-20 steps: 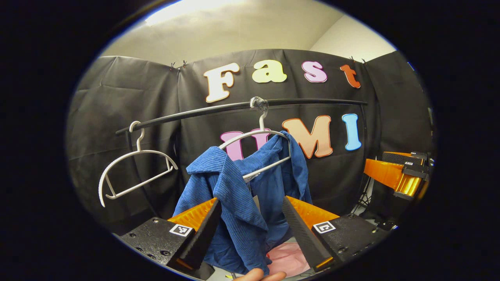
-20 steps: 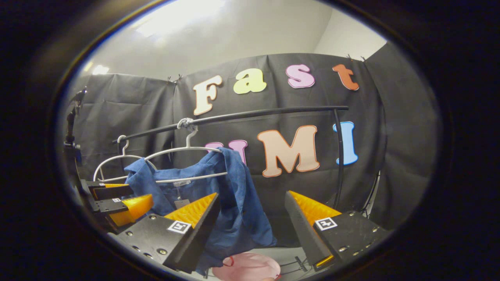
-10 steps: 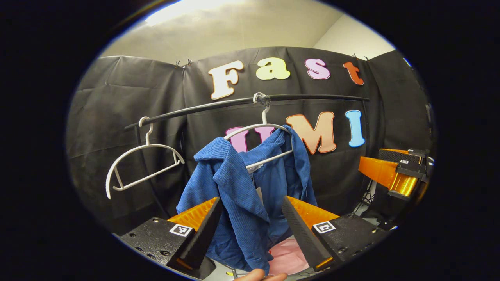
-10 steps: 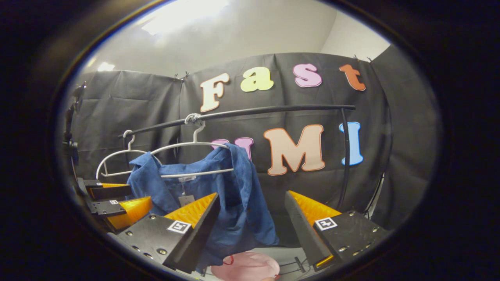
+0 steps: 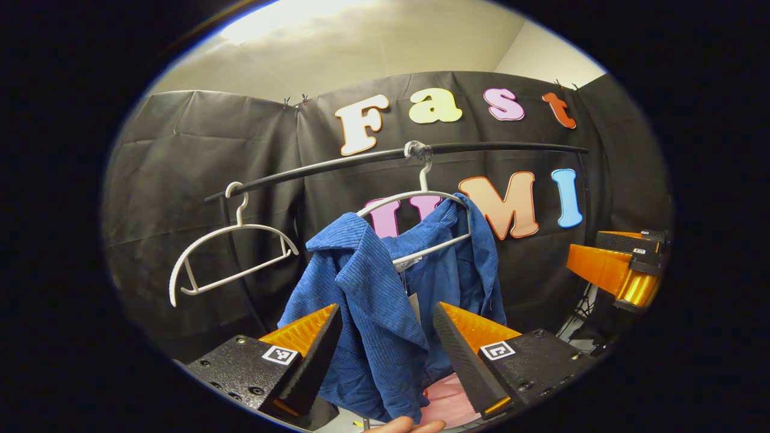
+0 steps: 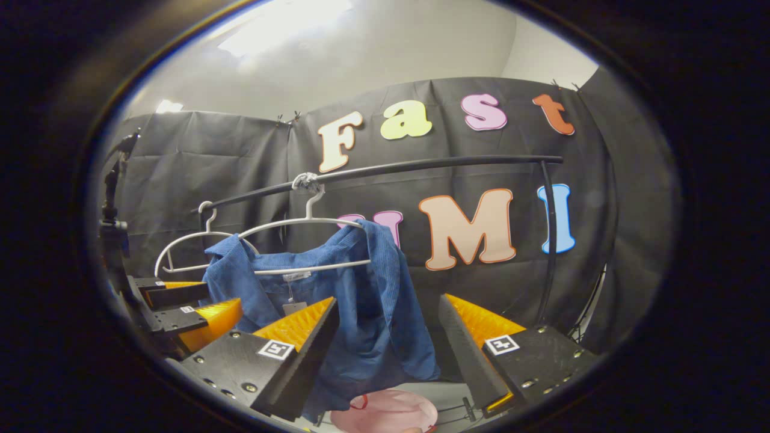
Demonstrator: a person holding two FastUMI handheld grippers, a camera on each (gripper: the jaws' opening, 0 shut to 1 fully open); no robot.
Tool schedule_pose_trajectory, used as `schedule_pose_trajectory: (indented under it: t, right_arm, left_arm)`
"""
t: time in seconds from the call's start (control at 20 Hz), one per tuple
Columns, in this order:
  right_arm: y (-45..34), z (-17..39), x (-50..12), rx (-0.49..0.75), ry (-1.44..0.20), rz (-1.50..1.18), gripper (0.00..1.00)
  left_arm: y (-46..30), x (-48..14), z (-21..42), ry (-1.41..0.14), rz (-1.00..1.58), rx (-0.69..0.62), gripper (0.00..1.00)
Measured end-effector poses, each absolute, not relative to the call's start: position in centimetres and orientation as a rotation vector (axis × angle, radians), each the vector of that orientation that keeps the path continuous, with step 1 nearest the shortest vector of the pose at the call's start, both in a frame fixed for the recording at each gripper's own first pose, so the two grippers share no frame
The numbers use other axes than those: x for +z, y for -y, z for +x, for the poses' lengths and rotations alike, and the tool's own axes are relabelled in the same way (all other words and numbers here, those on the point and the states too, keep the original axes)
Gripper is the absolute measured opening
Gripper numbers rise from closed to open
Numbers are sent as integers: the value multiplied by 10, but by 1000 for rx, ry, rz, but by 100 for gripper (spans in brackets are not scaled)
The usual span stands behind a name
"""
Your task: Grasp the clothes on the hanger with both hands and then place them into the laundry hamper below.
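A blue corduroy shirt hangs crookedly on a white hanger hooked over a black rail. My left gripper is open, and the shirt's left front hangs in line with the gap between its fingers, a little beyond them. In the right gripper view the shirt hangs left of centre, and my right gripper is open with the shirt's right side just past its left finger. The pink hamper sits below the shirt. The left gripper shows at the shirt's left edge.
An empty white hanger hangs farther left on the rail. The rail's upright post stands at the right. My right gripper shows at the far right of the left gripper view. A person's fingertip shows at the bottom edge.
The shirt and rail have drifted a little to the right in both views and look slightly nearer. Both grippers have stayed open and the shirt hangs as before.
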State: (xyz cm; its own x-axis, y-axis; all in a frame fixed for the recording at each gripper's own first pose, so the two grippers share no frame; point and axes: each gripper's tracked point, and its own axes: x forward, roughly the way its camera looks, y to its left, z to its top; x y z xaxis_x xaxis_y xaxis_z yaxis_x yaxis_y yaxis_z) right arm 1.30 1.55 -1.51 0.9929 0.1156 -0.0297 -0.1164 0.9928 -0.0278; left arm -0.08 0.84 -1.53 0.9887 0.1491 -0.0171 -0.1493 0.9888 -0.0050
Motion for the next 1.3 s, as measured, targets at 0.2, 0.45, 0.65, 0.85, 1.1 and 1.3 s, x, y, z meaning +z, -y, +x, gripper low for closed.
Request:
schedule_pose_trajectory:
  t: [0.2,0.45,0.65,0.85,1.1,1.3]
  right_arm:
    - [-10,8,-15,101,-21,-35,99]
    - [-1,-4,-19,48,-28,-34,99]
    - [8,-16,-17,-3,-5,-48,94]
    - [17,-27,-19,-49,4,-13,99]
    - [40,-37,-24,-105,-3,-3,99]
    - [49,-39,-29,-124,-24,-13,99]
  left_arm:
    - [-14,-15,14,-10,-4,168,99]
    - [-19,-17,37,-7,-25,172,94]
    - [-31,-25,54,-34,-11,197,98]
    - [-28,-27,65,-46,1,196,93]
    - [-43,-29,68,-47,-21,241,45]
    - [-54,-47,62,-160,-63,263,16]
